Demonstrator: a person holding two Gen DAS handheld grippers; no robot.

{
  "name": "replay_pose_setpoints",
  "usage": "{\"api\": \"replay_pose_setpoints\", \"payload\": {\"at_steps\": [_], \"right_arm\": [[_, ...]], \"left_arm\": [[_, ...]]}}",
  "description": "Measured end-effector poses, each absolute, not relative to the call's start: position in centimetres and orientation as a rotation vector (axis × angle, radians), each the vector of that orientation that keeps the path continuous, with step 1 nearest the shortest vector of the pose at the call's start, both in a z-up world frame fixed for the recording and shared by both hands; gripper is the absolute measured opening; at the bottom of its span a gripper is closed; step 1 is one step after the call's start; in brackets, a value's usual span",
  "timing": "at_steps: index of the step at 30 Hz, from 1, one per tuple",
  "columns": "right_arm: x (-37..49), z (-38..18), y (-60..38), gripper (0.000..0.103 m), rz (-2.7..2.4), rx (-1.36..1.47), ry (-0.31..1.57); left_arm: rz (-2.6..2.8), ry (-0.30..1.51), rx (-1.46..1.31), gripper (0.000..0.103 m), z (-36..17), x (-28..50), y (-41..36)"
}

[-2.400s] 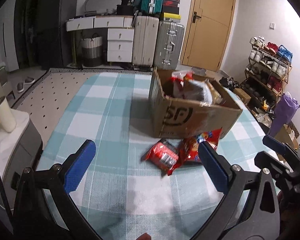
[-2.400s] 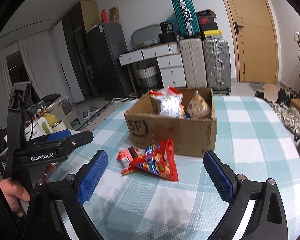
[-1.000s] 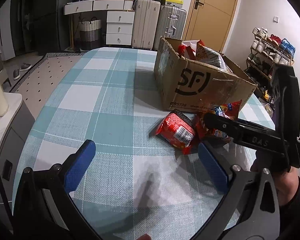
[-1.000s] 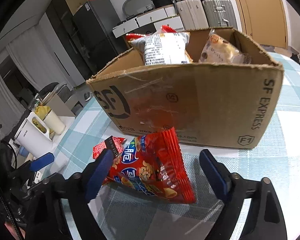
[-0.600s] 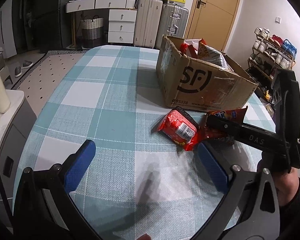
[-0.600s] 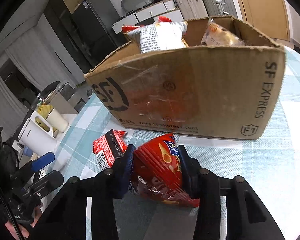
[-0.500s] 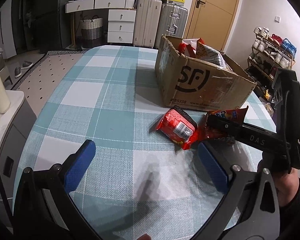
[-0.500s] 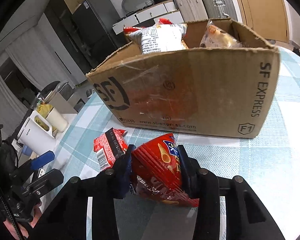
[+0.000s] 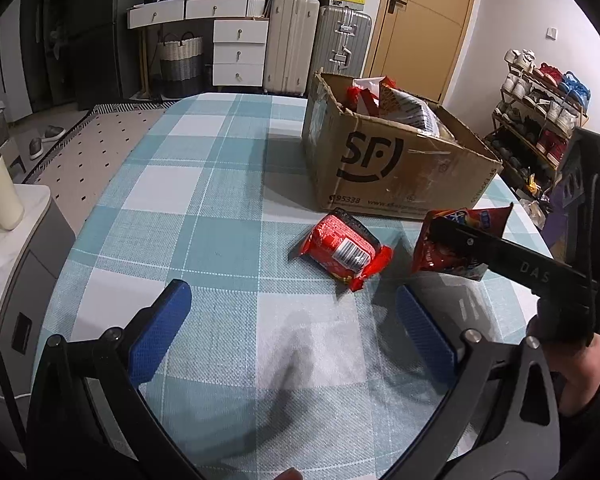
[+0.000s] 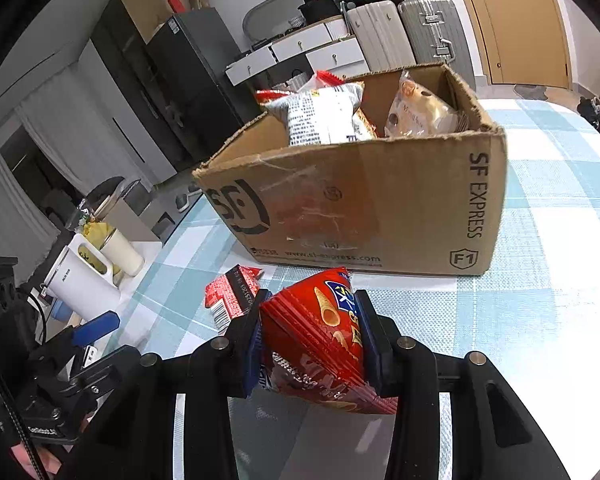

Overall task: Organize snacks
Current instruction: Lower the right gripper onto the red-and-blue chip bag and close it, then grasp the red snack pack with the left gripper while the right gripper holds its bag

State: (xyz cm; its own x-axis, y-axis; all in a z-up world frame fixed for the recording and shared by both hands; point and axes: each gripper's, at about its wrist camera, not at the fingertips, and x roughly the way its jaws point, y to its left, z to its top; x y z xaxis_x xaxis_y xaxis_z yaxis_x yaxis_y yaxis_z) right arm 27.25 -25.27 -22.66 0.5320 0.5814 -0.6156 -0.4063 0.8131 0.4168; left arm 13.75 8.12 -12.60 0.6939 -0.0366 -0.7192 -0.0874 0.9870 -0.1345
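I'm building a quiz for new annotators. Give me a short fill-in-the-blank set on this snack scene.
1. The right gripper is shut on a ____ snack bag.
2. The left gripper has its jaws ____ and holds nothing.
3. The cardboard box carries the printed letters ____.
4. The small red packet lies on the ____ tablecloth.

Missing words: red; open; SF; checked

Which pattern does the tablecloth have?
The tablecloth has teal and white checks, clearest in the left wrist view.
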Motion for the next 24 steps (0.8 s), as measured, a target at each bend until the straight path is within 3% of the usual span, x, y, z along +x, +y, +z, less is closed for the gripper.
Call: {"api": "replay_pose_setpoints", "payload": {"at_steps": [24], "right_arm": [[20.8,-21.4,-32.2,0.041,0.519,0.235,0.769]], "left_arm": [[-0.022,0.887,-0.136,0.102,-13.3,17.8,5.6]]}}
